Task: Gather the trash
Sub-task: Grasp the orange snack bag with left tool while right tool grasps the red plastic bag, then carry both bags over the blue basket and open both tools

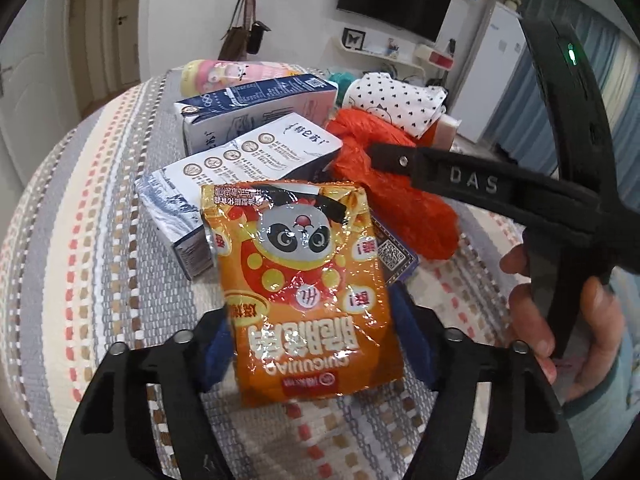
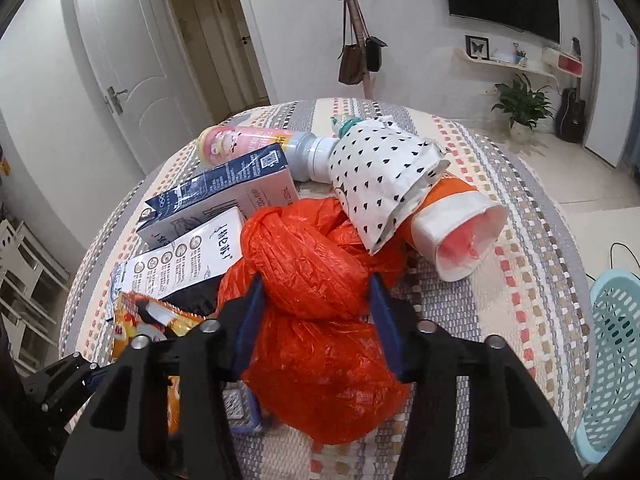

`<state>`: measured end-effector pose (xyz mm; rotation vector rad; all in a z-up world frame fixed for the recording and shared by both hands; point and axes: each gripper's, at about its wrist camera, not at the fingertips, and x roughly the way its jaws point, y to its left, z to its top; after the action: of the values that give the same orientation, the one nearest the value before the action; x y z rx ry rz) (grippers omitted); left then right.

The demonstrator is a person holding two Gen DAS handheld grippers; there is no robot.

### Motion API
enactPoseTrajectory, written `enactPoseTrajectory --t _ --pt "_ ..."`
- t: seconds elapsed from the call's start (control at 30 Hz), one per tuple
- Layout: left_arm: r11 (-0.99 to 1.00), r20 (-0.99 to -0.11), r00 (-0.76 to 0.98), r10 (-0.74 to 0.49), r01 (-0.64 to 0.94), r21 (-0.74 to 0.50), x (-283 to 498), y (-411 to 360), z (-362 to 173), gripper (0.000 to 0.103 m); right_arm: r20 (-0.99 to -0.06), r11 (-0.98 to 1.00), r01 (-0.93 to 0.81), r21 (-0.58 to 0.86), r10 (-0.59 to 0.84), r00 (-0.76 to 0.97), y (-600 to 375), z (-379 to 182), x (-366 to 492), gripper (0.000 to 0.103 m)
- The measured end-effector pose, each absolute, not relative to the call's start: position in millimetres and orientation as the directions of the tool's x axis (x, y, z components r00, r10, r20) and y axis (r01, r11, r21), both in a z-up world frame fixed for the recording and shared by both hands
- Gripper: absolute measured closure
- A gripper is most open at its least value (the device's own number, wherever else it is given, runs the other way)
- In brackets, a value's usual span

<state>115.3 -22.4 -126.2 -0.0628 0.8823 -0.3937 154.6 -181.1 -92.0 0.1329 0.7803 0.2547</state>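
A heap of rubbish lies on a table covered with a striped woven cloth (image 1: 92, 240). The left gripper (image 1: 316, 344) has its blue-padded fingers on either side of an orange snack packet (image 1: 304, 280) printed with a panda, and the pads press against the packet's edges, so it is clamped on it. The packet rests partly on a white and blue milk carton (image 1: 240, 176), with a second carton (image 1: 256, 108) just behind that one. The right gripper (image 2: 316, 320) straddles a knotted orange plastic bag (image 2: 316, 304); its blue pads touch the crinkled plastic on both sides, clamped on the bag. In the left wrist view a hand (image 1: 560, 320) grips the black handle of that right tool beside the bag. Behind the bag lie a pink bottle (image 2: 248, 144) on its side, a white paper bag with black hearts (image 2: 384, 176), and a tipped paper cup (image 2: 460, 228) touching the bag. A pale blue mesh basket (image 2: 612, 360) stands off the table's right edge.
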Motion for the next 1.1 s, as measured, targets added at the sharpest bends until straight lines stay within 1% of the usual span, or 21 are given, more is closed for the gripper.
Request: enactPoseTrajectory --t 0.03,0.1,0.2,0.37,0.6,0.73,0.97,1.1 --pt "0.924 -0.732 0.572 -0.37 0.309 -0.225 114 -20 -125 0.044 -0.676 0.961 -0.182 0.207 0.275 0.684 -180 -92 153 0.063" --pt "0.92 -0.717 0.581 -0.384 0.309 -0.242 113 -17 -123 0.048 -0.67 0.961 -0.194 0.198 0.277 0.689 -178 -90 149 0.069" --pt "0.917 -0.699 0.598 -0.391 0.313 -0.246 107 -13 -117 0.055 -0.657 0.959 -0.201 0.2 0.284 0.699 -176 -88 144 0.074" --pt "0.91 -0.664 0.623 -0.414 0.31 -0.276 100 -6 -105 0.06 -0.613 0.95 -0.209 0.233 0.31 0.727 -184 -74 127 0.076" --pt "0.896 -0.596 0.669 -0.444 0.333 -0.294 88 -5 -75 0.062 -0.528 0.918 -0.26 0.3 0.387 0.756 -199 -40 102 0.076" --pt "0.888 -0.558 0.691 -0.46 0.367 -0.277 82 -14 -54 0.062 -0.471 0.914 -0.262 0.309 0.386 0.793 -212 -16 88 0.076" --pt "0.866 -0.517 0.696 -0.498 0.437 -0.244 89 -45 -26 0.062 -0.396 0.934 -0.191 0.302 0.305 0.866 -255 12 60 0.076" --pt "0.844 -0.505 0.681 -0.53 0.483 -0.235 95 -73 -17 0.062 -0.364 0.951 -0.095 0.295 0.204 0.909 -297 21 42 0.076"
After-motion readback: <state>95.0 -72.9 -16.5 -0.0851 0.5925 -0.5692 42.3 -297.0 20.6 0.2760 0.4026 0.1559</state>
